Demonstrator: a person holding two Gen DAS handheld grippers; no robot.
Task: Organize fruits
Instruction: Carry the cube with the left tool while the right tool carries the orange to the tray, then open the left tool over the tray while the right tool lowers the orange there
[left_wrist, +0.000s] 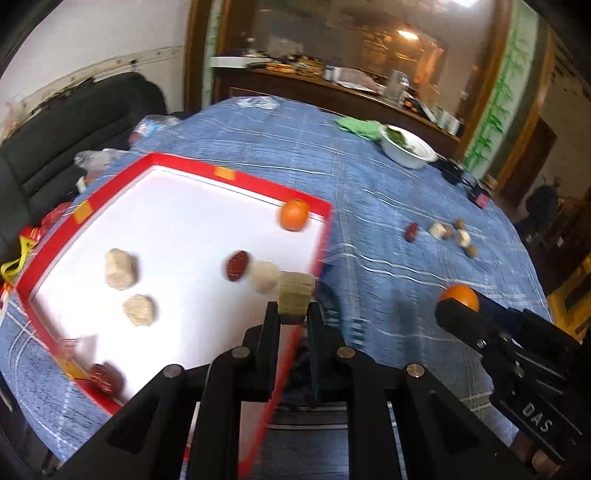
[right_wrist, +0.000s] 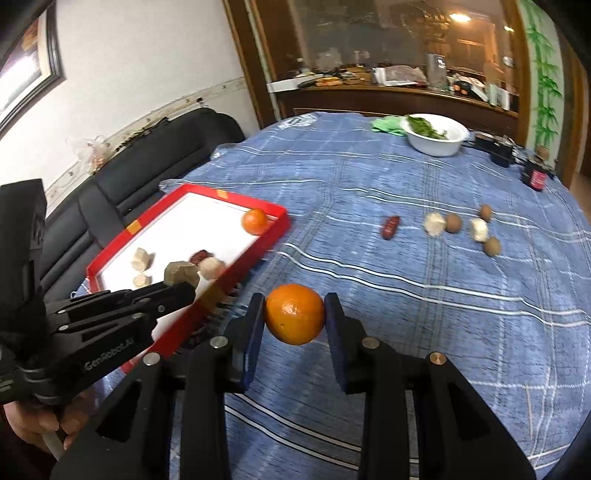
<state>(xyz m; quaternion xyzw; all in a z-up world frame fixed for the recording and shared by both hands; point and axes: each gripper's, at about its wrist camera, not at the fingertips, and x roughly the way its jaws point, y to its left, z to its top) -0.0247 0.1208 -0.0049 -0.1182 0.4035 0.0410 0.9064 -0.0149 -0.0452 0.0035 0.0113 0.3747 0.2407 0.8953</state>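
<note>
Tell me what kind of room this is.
Probably a home dining or living room: a table under a blue checked tablecloth, a dark sofa against the wall, and a glass-fronted wooden cabinet with a cluttered shelf behind.

both wrist cameras look steeply down along their fingers, close over the table (left_wrist: 388, 229), sharing the red tray (right_wrist: 177, 199).

Both tongs are matte black plastic, built of angular linkage bars joined by round silver pivot pins. The left tongs (left_wrist: 292, 314) show white lettering "GenRobot.AI" along one bar in the right wrist view. The right tongs (right_wrist: 294, 314) have dark blue pads (right_wrist: 334, 332) inside the fingers, and white letters "DAS" at 4 o'clock in the left wrist view.
</note>
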